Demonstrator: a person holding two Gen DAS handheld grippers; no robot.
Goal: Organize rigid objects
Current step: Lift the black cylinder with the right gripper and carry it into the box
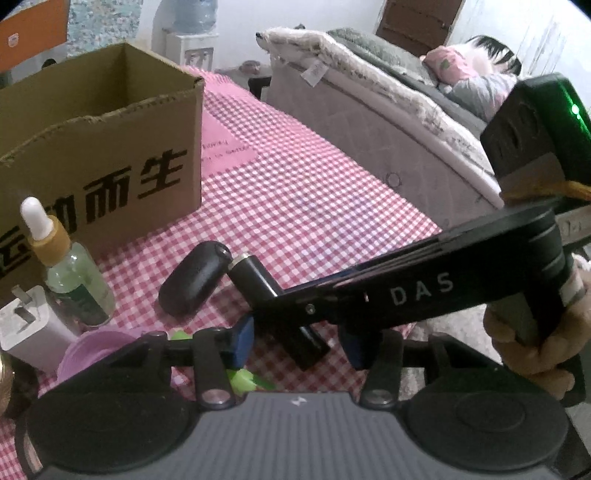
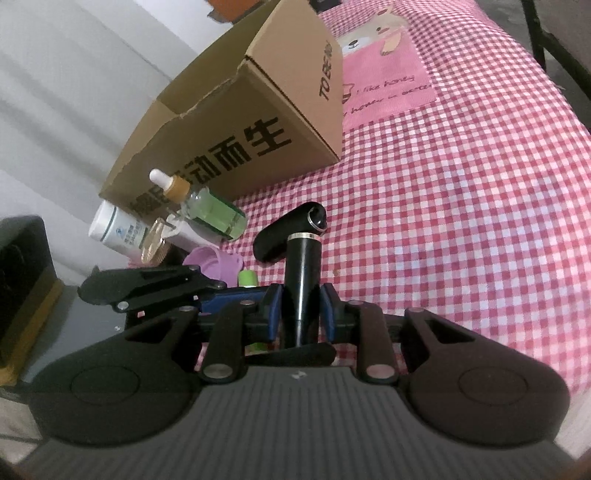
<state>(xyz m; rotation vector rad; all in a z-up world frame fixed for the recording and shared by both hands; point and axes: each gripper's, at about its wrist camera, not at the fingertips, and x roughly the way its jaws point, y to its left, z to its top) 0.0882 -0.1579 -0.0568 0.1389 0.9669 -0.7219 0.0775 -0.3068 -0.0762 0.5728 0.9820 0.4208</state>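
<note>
Beyond the pink checked cloth (image 1: 314,192) we see a bed (image 1: 388,122) with rumpled blankets, a brown door (image 1: 421,18), white walls and a water dispenser (image 1: 192,33).

matt cardboard box (image 2: 236,122), glossy black tube (image 2: 301,280)

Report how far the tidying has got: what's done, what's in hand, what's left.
Done: nothing visibly packed; the cardboard box shows no contents from here. In hand: the right hand-held gripper is shut on the black tube; the left hand-held gripper is open. Left: the black case, dropper bottle, white charger, purple cup and white bottle.
</note>
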